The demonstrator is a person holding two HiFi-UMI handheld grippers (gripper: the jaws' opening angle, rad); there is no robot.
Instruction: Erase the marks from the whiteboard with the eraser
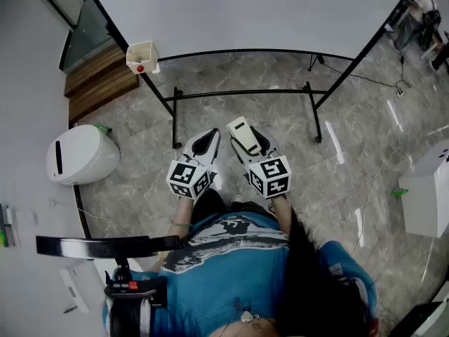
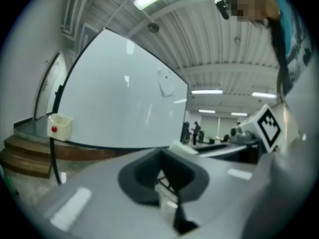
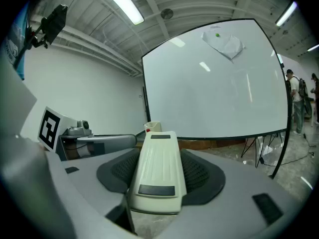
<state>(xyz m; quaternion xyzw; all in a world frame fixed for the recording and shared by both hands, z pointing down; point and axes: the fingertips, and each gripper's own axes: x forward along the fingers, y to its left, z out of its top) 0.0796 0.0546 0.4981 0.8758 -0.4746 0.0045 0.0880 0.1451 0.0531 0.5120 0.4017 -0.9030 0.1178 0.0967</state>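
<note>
I am standing in front of the whiteboard [image 1: 266,12], which is filling the space ahead on its black stand [image 1: 242,92], and I am judging that the wiping has not started yet: both tongs are hanging low, below the board's bottom edge and well apart from its face. To do this step well, I am planning to lift the right gripper [image 1: 252,142] up to the board, lay the pad of the eraser [image 3: 158,173] flat against the surface, and sweep in overlapping passes rather than dabbing with one corner. That gripper is pinching the cream eraser lengthwise, its long body pointing toward the board. The left gripper [image 1: 205,142] is pressed together on nothing and idling beside it, so I am keeping it clear of the sweep.

The board's face is looking almost wholly clean. Near its top there is a pale patch [image 3: 224,45] with a green dot; from the right gripper view I cannot tell whether it is a smear or something pinned there.

Beneath the board, grey marble floor [image 1: 365,139] is spreading out. Left of the board a white bin [image 1: 81,154] is sitting on it, and at the board's lower left corner a small cream holder [image 1: 142,56] with a red spot is hanging.
</note>
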